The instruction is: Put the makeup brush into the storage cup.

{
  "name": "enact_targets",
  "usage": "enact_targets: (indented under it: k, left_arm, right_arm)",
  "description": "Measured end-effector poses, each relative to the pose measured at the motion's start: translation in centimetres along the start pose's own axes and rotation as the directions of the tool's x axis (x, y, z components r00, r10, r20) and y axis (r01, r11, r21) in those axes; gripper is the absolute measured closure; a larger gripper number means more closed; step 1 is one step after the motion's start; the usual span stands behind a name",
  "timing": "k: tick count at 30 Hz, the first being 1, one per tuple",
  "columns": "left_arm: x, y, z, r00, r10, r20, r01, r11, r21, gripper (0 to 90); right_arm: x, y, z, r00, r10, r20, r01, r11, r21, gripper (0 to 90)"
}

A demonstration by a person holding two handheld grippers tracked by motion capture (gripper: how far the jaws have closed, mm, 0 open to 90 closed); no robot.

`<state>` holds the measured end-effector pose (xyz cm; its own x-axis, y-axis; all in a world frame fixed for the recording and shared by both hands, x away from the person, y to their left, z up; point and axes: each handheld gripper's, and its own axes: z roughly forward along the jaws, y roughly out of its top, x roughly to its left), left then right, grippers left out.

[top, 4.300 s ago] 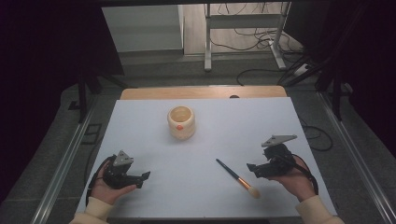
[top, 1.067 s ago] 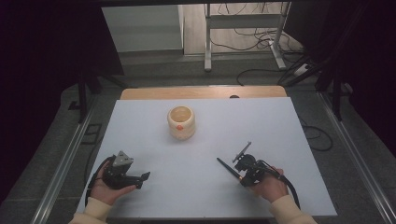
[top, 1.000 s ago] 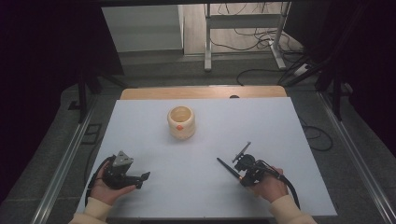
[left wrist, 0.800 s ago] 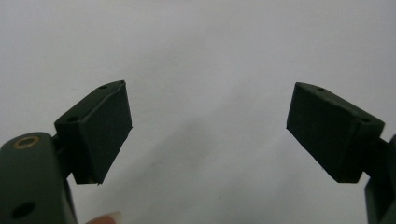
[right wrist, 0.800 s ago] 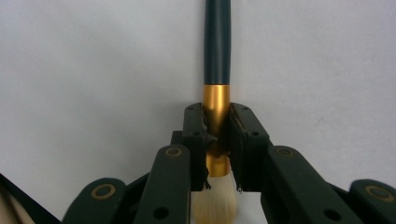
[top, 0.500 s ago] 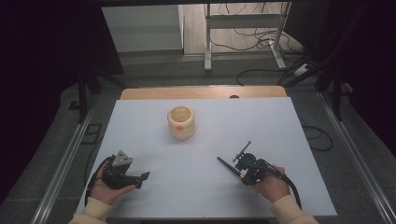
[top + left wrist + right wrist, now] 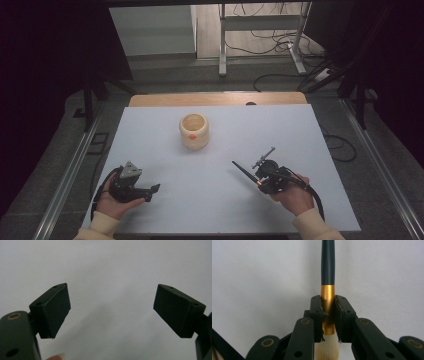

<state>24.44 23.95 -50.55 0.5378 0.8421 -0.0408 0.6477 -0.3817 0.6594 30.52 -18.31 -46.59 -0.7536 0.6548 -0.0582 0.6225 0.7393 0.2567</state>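
Gold ferrule of the brush sits clamped between the right gripper jaws; left gripper jaws wide.

Only the cream pot interrupts the open white table.

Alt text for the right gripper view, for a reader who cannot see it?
The right gripper is shut on the gold ferrule of a makeup brush, whose dark handle runs straight up the frame. Pale bristles show below the jaws, with a plain white table behind.
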Motion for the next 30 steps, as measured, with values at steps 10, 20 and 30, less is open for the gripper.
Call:
enact_targets:
  k: [10, 20, 30]
  left_arm:
    - [-0.1, 0.2, 0.0, 0.9999, 0.009, -0.007, -0.009, 0.9999, -0.006, 14.6]
    - [-0.3, 0.2, 0.0, 0.9999, 0.006, -0.010, -0.006, 0.9998, -0.017, 14.7]
    - [-0.3, 0.3, 0.0, 0.9999, 0.005, -0.013, -0.005, 0.9998, -0.018, 14.7]
  right_arm:
    - [0.3, 0.6, -1.3, 0.9994, -0.033, -0.008, 0.032, 0.998, -0.054, 77.9]
    - [0.4, 1.6, -2.8, 0.9984, -0.055, 0.008, 0.056, 0.992, -0.112, 77.9]
    - [0.5, 2.8, -3.7, 0.9967, -0.081, 0.001, 0.081, 0.987, -0.137, 77.9]
